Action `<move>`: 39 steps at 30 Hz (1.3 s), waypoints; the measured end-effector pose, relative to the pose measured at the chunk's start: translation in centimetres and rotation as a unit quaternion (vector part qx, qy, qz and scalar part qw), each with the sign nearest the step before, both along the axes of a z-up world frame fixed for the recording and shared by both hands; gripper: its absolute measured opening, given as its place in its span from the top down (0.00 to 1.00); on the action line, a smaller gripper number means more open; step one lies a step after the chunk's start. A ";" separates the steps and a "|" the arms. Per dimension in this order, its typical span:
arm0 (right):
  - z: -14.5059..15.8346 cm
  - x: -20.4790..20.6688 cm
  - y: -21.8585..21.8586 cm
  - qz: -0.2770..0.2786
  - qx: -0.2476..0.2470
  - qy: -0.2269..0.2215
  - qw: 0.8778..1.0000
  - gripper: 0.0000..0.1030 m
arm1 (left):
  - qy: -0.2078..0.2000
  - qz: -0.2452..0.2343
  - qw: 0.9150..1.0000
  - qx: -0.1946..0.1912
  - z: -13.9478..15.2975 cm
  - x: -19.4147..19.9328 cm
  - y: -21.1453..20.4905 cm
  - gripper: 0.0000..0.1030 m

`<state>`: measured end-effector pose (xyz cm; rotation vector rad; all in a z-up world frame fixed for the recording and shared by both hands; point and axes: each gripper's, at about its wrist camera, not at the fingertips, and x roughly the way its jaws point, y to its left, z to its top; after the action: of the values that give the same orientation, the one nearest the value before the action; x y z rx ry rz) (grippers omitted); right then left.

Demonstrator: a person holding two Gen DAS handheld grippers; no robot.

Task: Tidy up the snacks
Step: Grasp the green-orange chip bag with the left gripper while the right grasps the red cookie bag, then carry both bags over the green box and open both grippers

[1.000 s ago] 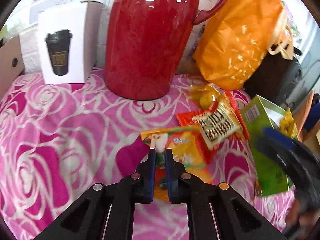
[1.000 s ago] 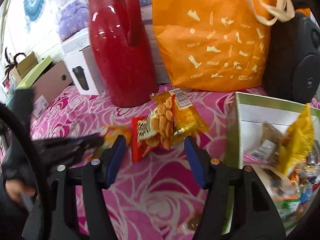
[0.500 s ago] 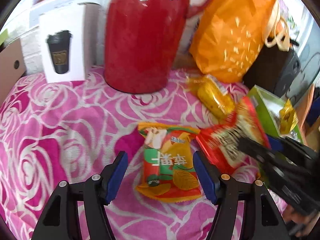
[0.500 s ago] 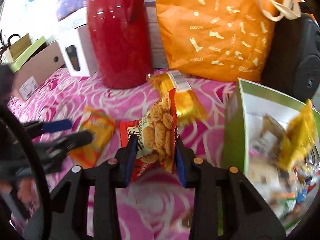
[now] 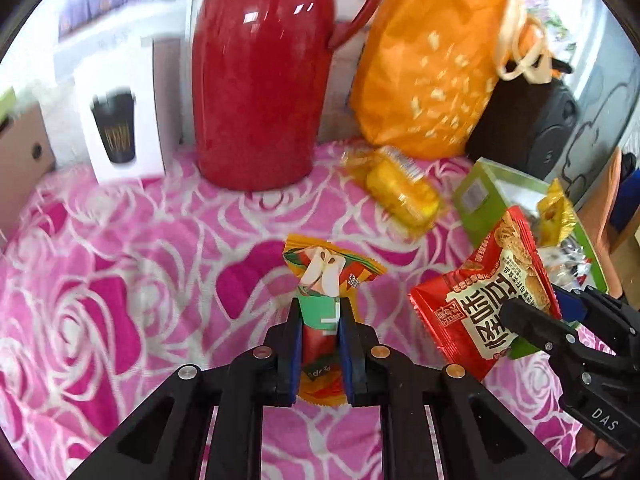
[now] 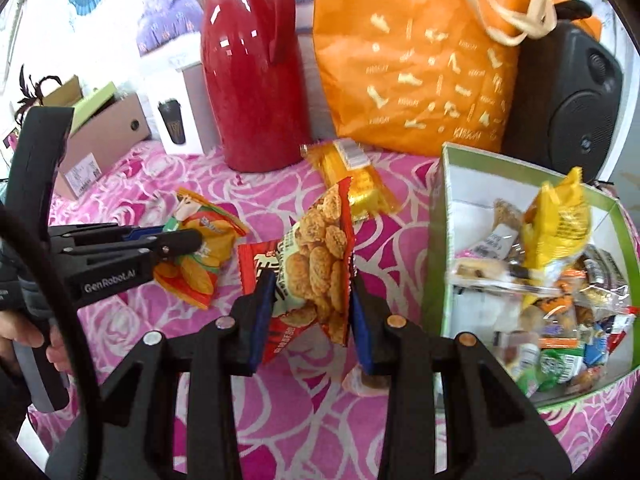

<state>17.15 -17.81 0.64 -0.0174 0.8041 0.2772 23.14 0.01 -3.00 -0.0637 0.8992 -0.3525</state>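
My left gripper is shut on an orange chip packet, also seen as the orange chip packet at the left of the right wrist view. My right gripper is shut on a red biscuit packet, lifted off the cloth; in the left wrist view the red biscuit packet hangs at the right. A yellow wrapped snack lies on the pink cloth behind. A green box with several snacks inside stands at the right.
A red thermos jug stands at the back centre, an orange tote bag and a black speaker behind the box. A white cup box and a cardboard box sit at the back left. A hand holds the left gripper.
The left gripper, open half a second ago, has shut on the orange chip packet. The right gripper has raised the red biscuit packet off the cloth.
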 end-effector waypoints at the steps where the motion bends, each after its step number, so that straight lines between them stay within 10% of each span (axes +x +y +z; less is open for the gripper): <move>1: 0.6 -0.5 -0.3 -0.002 0.001 -0.008 1.000 0.63 | -0.010 -0.004 1.000 0.002 0.8 -0.5 -0.2 0.86; 16: 6.9 -6.3 -10.5 -0.112 0.036 -0.099 0.988 0.78 | -0.110 -0.115 0.986 -0.056 11.5 -5.7 -9.3 0.86; 22: 5.8 -6.3 -15.9 -0.158 0.046 -0.087 0.982 0.79 | -0.096 -0.157 0.981 -0.058 11.2 -5.6 -14.8 0.86; 24: 5.9 -6.3 -17.0 -0.171 0.044 -0.090 0.980 1.00 | -0.091 -0.166 0.980 -0.057 11.0 -5.7 -16.1 0.86; 32: 5.9 -4.9 -20.8 -0.191 0.045 -0.068 0.978 0.99 | -0.070 -0.191 0.978 -0.044 9.9 -5.5 -19.6 0.86; 34: 4.9 -5.1 -20.5 -0.184 0.037 -0.050 0.981 0.85 | -0.063 -0.192 0.978 -0.041 9.2 -5.4 -19.9 0.86; 36: 3.7 -5.9 -20.1 -0.174 0.053 -0.039 0.983 0.33 | -0.058 -0.192 0.979 -0.037 8.6 -5.2 -20.0 0.86; 39: 2.5 -6.7 -19.7 -0.161 0.085 -0.032 0.983 0.23 | -0.044 -0.195 0.979 -0.032 7.6 -4.9 -20.3 0.86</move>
<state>10.48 -37.48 3.11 0.2616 0.7048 0.0371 18.23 -20.25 4.58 0.0707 0.8101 -0.7441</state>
